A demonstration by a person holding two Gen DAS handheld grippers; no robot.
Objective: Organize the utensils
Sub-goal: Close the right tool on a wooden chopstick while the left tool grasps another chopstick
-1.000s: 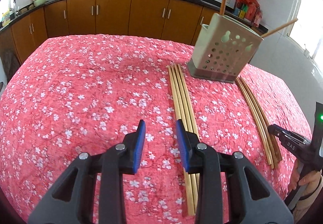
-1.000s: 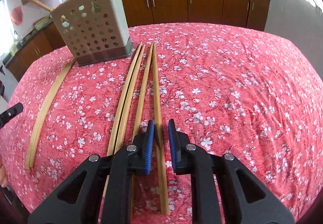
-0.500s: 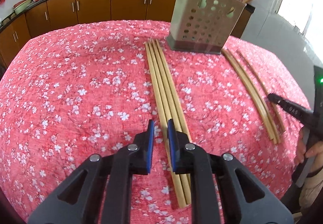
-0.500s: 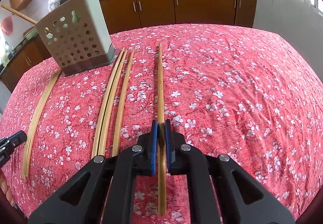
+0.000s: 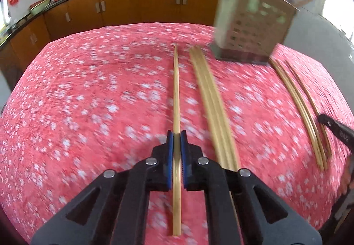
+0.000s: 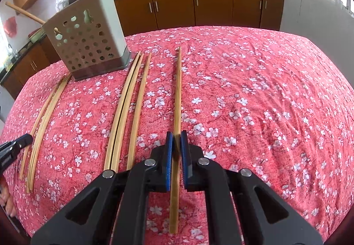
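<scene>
My left gripper [image 5: 176,137] is shut on a bamboo chopstick [image 5: 176,90] and holds it left of three more chopsticks [image 5: 212,101] lying on the red floral cloth. My right gripper [image 6: 176,137] is shut on another chopstick [image 6: 177,94], to the right of three chopsticks [image 6: 128,108] on the cloth. The perforated beige utensil holder [image 6: 88,41] stands at the far side with chopsticks sticking out of it; it shows blurred in the left wrist view [image 5: 252,26]. Each gripper's tip shows at the edge of the other's view.
The table [image 6: 265,101] is covered by a red flowered cloth. Orange kitchen cabinets [image 6: 210,6] with a black counter and woks stand behind it. The left wrist view is motion-blurred.
Both grippers have closed, each on one chopstick. Each held chopstick has moved sideways away from its bundle. The left view has swung and blurred.
</scene>
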